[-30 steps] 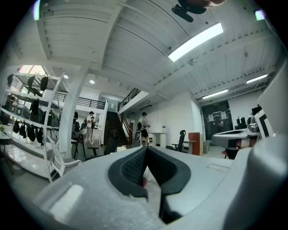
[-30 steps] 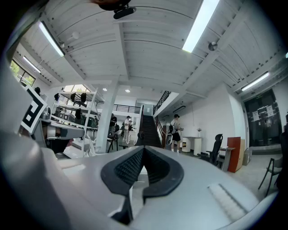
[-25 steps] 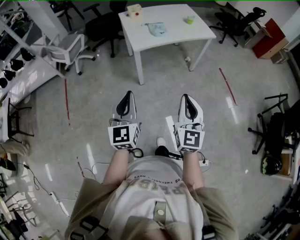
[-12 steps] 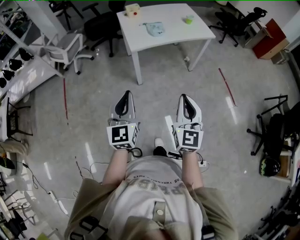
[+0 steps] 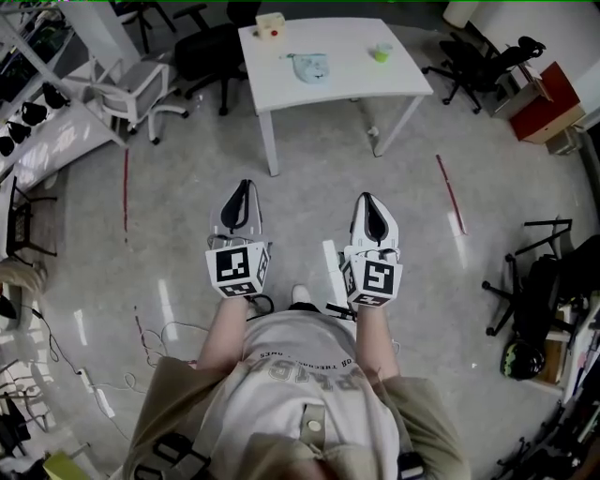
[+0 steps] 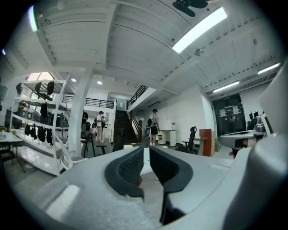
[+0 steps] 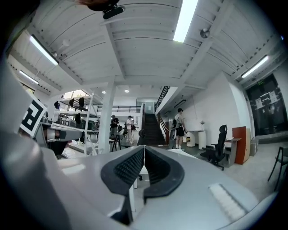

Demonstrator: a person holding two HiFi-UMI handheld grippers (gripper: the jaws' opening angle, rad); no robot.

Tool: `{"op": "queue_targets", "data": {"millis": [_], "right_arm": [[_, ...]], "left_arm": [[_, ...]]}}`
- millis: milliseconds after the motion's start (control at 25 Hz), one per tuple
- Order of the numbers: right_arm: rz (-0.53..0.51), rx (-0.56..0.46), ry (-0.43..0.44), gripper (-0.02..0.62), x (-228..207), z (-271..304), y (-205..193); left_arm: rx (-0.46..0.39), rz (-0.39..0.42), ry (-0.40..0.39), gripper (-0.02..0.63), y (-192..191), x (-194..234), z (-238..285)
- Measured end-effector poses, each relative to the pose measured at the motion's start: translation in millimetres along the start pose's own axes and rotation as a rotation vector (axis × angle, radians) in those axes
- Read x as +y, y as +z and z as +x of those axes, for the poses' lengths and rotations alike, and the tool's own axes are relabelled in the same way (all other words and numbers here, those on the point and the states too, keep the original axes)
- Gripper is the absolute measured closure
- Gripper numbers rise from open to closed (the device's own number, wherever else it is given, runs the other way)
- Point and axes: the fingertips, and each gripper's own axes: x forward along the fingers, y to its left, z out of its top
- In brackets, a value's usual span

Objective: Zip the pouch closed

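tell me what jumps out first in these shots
The left gripper and right gripper dominate the middle of the head view, side by side above the floor, both shut with nothing between the jaws. At the top stands a white table with the pale blue pouch lying on it, apart from both grippers, along with a small box and a small green object.

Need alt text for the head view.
A person stands holding a left hand-held gripper and a right hand-held gripper, both shut and empty, pointed toward a white table further ahead. A pale blue pouch lies on the table, untouched.
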Motion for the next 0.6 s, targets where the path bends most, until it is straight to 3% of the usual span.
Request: {"op": "queue_targets", "data": {"millis": [40, 120, 240, 600], "right_arm": [[0.004, 0.004, 0.014, 0.59, -5, 3, -2], [0.021, 0.011, 0.049, 0.458, -12, 9, -5], [0.031, 0.017, 0.072, 0.411, -22, 18, -7], [0.05, 0.038, 0.062, 0.399, -45, 38, -18]], "left_arm": [[0.011, 0.0, 0.009, 0.53, -3, -2, 4], [0.036, -0.013, 0.02, 0.441, -8, -5, 11], [0.058, -0.036, 0.039, 0.397, -12, -7, 19], [0.091, -0.012, 0.069, 0.394, -16, -10, 35]]}}
